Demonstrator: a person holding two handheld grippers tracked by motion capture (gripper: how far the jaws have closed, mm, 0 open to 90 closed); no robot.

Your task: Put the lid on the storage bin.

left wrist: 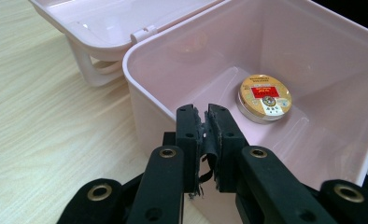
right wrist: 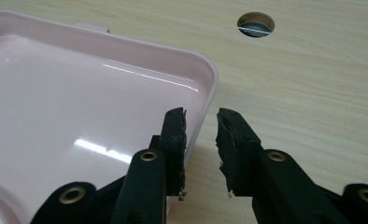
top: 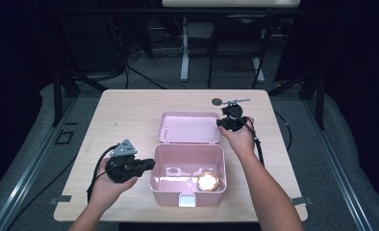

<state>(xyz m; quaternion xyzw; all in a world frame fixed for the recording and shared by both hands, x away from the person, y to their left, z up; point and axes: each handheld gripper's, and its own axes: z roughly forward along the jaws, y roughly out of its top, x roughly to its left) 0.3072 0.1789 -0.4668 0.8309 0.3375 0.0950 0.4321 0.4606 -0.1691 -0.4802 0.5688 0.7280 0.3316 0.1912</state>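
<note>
At the far right corner of the pink box's open lid (right wrist: 79, 116), the right tongs (right wrist: 201, 135) straddle its rim unclenched; the left tongs (left wrist: 205, 135) are clenched empty.

Pink plastic box (top: 187, 163) open on table; lid (top: 189, 127) flat behind; round gold tin (top: 208, 180) inside, front-right corner.

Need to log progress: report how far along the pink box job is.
Done: the round tin lies inside the open pink box. In hand: the right gripper, open, straddles the lid edge; the left gripper, nearly shut, is at the box wall. Left: closing the lid, probably.
</note>
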